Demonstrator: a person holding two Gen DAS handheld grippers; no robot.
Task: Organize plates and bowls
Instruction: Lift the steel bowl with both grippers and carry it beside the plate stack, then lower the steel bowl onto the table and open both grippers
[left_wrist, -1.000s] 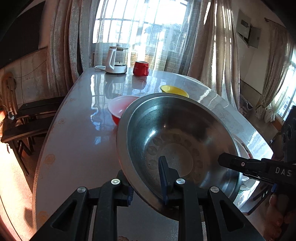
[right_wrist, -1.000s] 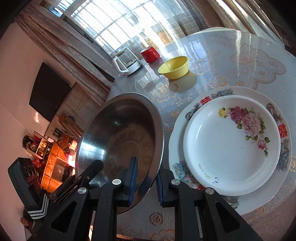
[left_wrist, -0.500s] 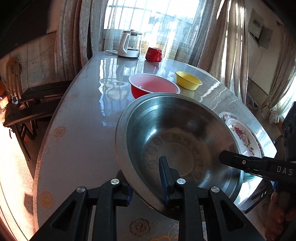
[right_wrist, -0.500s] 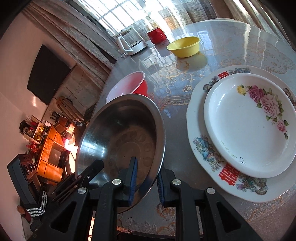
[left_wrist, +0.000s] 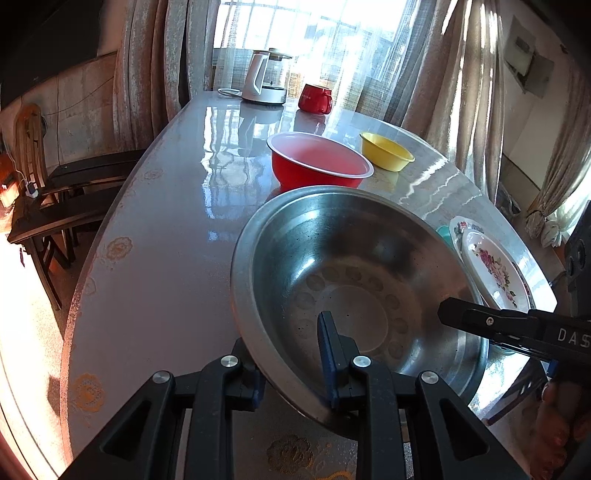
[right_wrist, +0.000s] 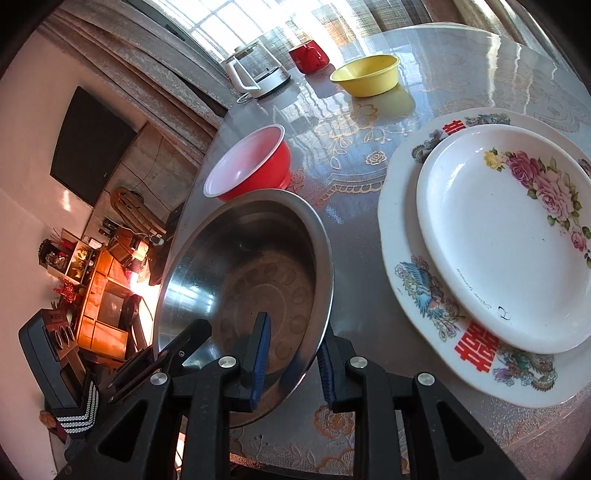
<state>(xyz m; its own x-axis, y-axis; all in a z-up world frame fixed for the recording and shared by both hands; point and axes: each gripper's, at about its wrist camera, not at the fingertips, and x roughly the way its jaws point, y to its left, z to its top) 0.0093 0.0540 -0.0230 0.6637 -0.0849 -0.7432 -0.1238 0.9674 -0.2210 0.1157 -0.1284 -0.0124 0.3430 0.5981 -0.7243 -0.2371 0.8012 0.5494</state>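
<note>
Two grippers (left_wrist: 291, 363) (right_wrist: 291, 363) astride one steel basin's (left_wrist: 354, 280) rim; right jaws opening

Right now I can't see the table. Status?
Left gripper clamped on steel bowl rim. Right gripper jaws opening, rim between them. Red bowl just beyond.

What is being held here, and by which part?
The steel bowl, by its rim: left gripper clamps the near edge; right gripper, jaws opening, straddles the opposite edge.

Steel basin (left_wrist: 354, 280) is set at the desk (left_wrist: 166, 236) near edge; two bowls (left_wrist: 319, 164) behind it, kettle (left_wrist: 264, 79) and mug (left_wrist: 314, 99) farthest back; stacked plates (right_wrist: 491, 251) at its right.
</note>
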